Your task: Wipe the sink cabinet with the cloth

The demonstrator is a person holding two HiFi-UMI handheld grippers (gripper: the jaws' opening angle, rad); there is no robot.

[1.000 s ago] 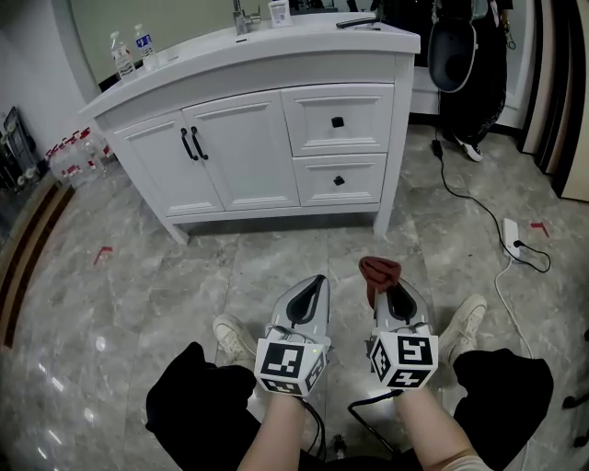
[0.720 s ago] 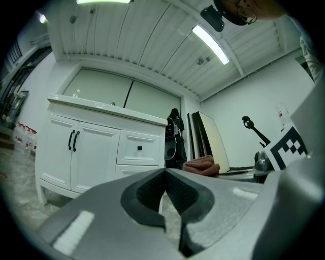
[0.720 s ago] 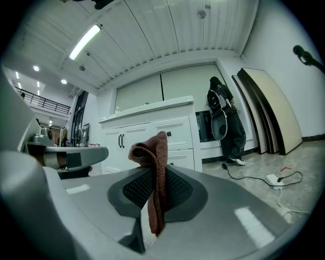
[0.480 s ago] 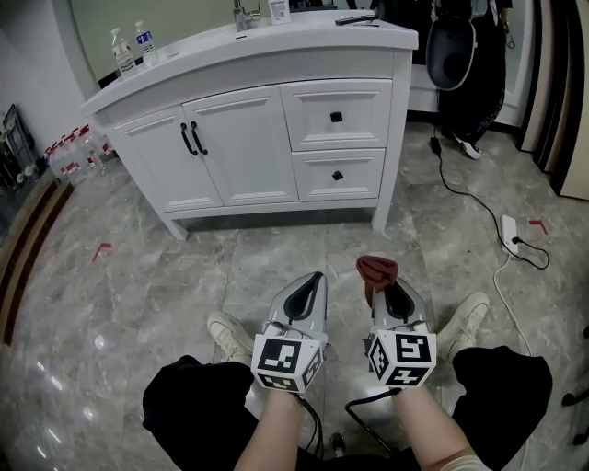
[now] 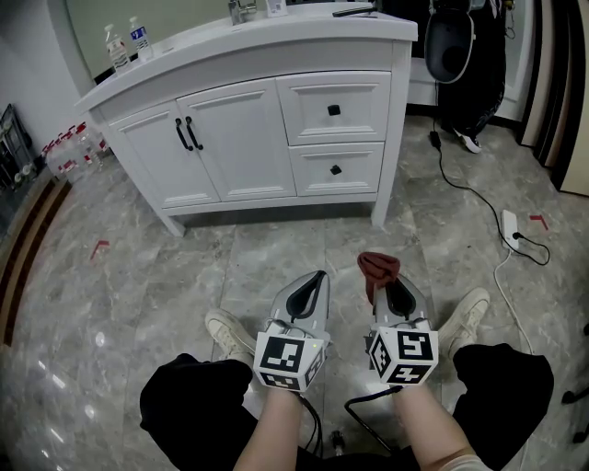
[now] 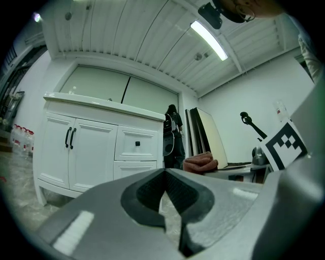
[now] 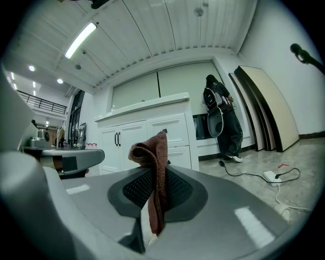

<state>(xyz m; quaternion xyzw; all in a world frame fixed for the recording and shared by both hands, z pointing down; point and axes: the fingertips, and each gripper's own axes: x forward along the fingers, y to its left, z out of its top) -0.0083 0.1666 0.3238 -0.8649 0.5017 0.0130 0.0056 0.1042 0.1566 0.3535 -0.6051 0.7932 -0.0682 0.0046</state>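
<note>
Change: white sink cabinet with black handles (image 5: 230,138) has slid slightly up the frame; both claws sit as before, lower centre.
Right claw (image 5: 390,287): clamped on the rust-red knitted cloth (image 5: 378,266), whose tuft stands above the tips.
Left claw (image 5: 316,279): closed, nothing held.
Cloth position: centre frame, well apart from the cabinet.
Handling: soft, light and floppy; probably best gripped by a bunched fold.

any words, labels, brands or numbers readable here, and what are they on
Nothing reads clearly in any view.
Water bottles on the sink cabinet: labels too small to read.
Small white card near the tap: print too small to read.
Marker cubes: black-and-white square patterns only, no letters or digits.
Cloth: no tag or print shows.
</note>
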